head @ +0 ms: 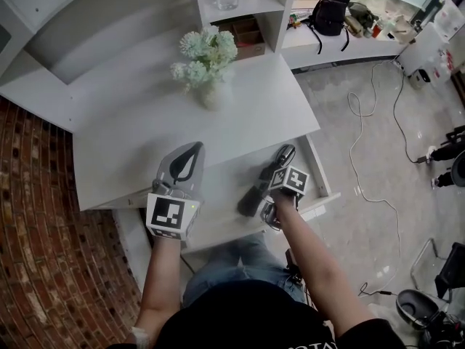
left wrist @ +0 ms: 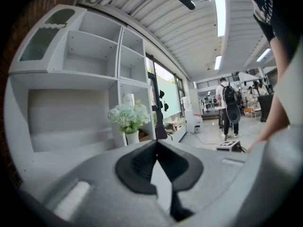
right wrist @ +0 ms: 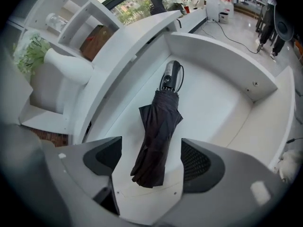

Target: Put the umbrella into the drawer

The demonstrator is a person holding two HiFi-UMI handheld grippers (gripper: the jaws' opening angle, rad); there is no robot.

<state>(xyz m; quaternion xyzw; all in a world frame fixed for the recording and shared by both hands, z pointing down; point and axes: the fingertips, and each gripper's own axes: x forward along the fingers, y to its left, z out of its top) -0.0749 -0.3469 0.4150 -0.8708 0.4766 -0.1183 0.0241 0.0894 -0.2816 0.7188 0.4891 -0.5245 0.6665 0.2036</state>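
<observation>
Umbrella (right wrist: pixel 158 126), folded, in drawer (right wrist: pixel 227 108): soft, probably light, grip stiff handle (right wrist: pixel 171 74); right gripper (right wrist: pixel 151 161) released, left gripper (left wrist: pixel 158 167) clenched empty.

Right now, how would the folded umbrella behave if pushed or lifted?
The umbrella shows loose fabric folds, probably squashing under a grip. Its handle looks rigid. On the smooth drawer floor it would likely slide, not roll.
</observation>
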